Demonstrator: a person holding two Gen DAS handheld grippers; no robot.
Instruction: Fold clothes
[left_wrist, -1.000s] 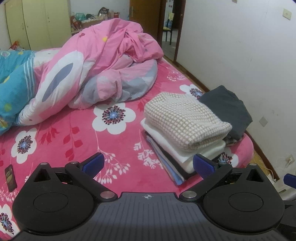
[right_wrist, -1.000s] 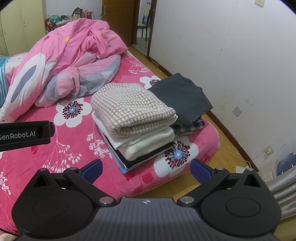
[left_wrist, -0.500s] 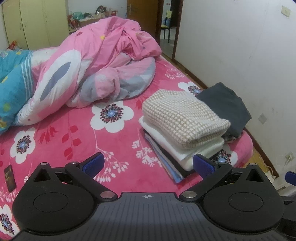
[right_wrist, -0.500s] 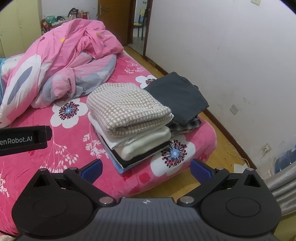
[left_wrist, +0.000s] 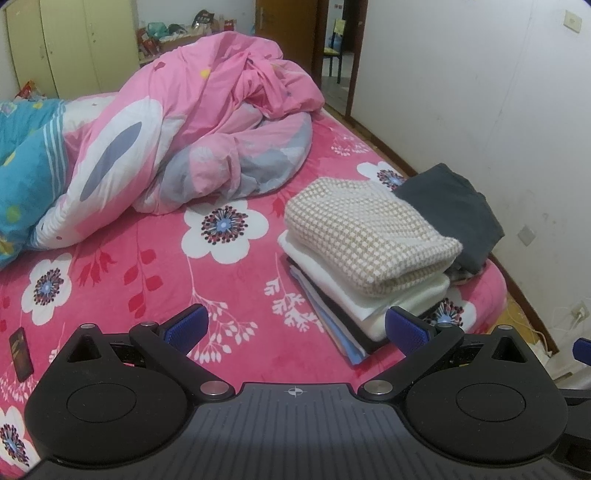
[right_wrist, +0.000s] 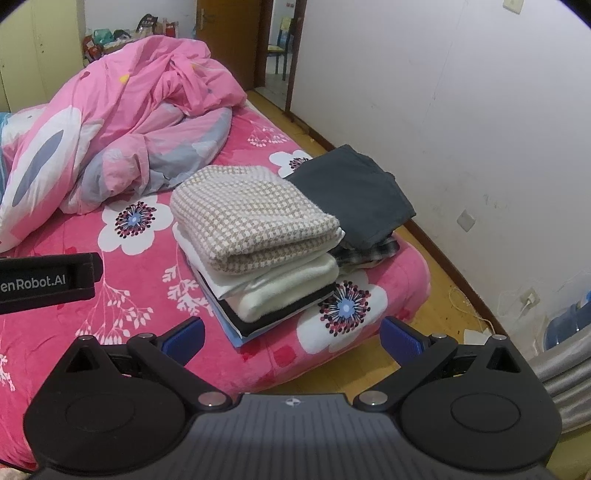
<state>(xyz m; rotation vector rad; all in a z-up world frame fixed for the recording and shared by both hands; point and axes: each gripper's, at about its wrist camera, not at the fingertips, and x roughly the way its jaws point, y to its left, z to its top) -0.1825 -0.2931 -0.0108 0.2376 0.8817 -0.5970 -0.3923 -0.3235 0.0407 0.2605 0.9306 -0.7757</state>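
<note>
A stack of folded clothes sits near the bed's right corner, topped by a beige checked knit (left_wrist: 365, 236) (right_wrist: 251, 218) over a cream garment (left_wrist: 373, 295) (right_wrist: 288, 284). A folded dark grey garment (left_wrist: 454, 206) (right_wrist: 354, 192) lies beside it toward the wall, over a plaid piece (right_wrist: 369, 251). My left gripper (left_wrist: 295, 328) hangs open above the pink floral bedspread (left_wrist: 147, 266), short of the stack, holding nothing. My right gripper (right_wrist: 291, 336) is open too, over the bed's near edge, empty. The left gripper's body (right_wrist: 48, 280) shows at the right wrist view's left side.
A crumpled pink duvet (left_wrist: 192, 122) (right_wrist: 125, 122) fills the bed's far half, with a blue quilt (left_wrist: 22, 177) at the left. A dark phone (left_wrist: 20, 354) lies on the bedspread at the left. A white wall, wooden floor (right_wrist: 436, 317), open door (left_wrist: 336, 55) and wardrobe (left_wrist: 74, 44) surround the bed.
Both grippers have drifted slightly back and left, so the stack sits a little further right in the views. Both stay open; the clothes have not moved.
</note>
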